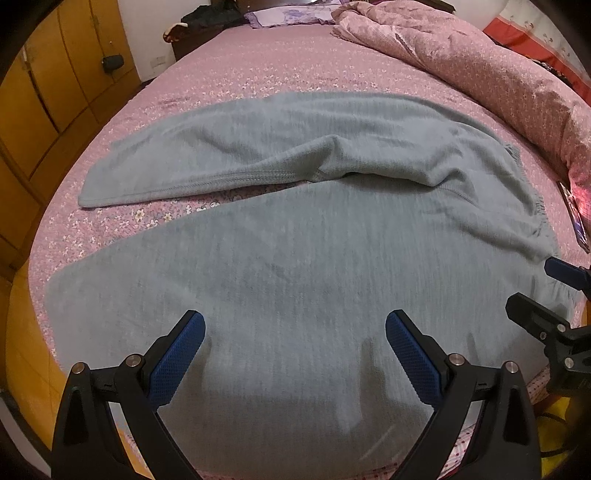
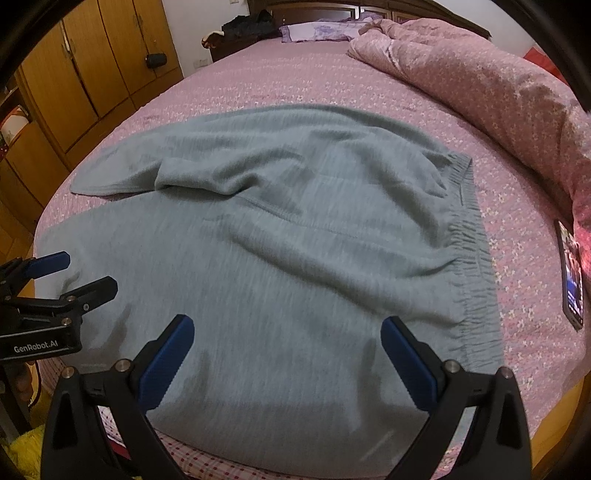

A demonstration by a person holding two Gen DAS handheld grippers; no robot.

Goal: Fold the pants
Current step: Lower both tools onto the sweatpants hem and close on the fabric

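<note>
Grey-green pants (image 1: 295, 258) lie spread on the pink flowered bed (image 1: 258, 74), legs pointing left, elastic waistband (image 2: 476, 258) at the right. The far leg (image 1: 207, 162) is rumpled near the crotch; the near leg lies flat under both grippers. My left gripper (image 1: 295, 328) is open and empty above the near leg. My right gripper (image 2: 286, 332) is open and empty above the hip area near the waistband. The right gripper shows at the right edge of the left wrist view (image 1: 535, 291); the left gripper shows at the left edge of the right wrist view (image 2: 85, 273).
A rolled pink quilt (image 2: 480, 74) lies along the bed's right side. A phone (image 2: 572, 280) lies on the bed right of the waistband. Wooden wardrobes (image 2: 85, 74) stand left of the bed. Pillows and dark clothes (image 2: 251, 26) are at the far end.
</note>
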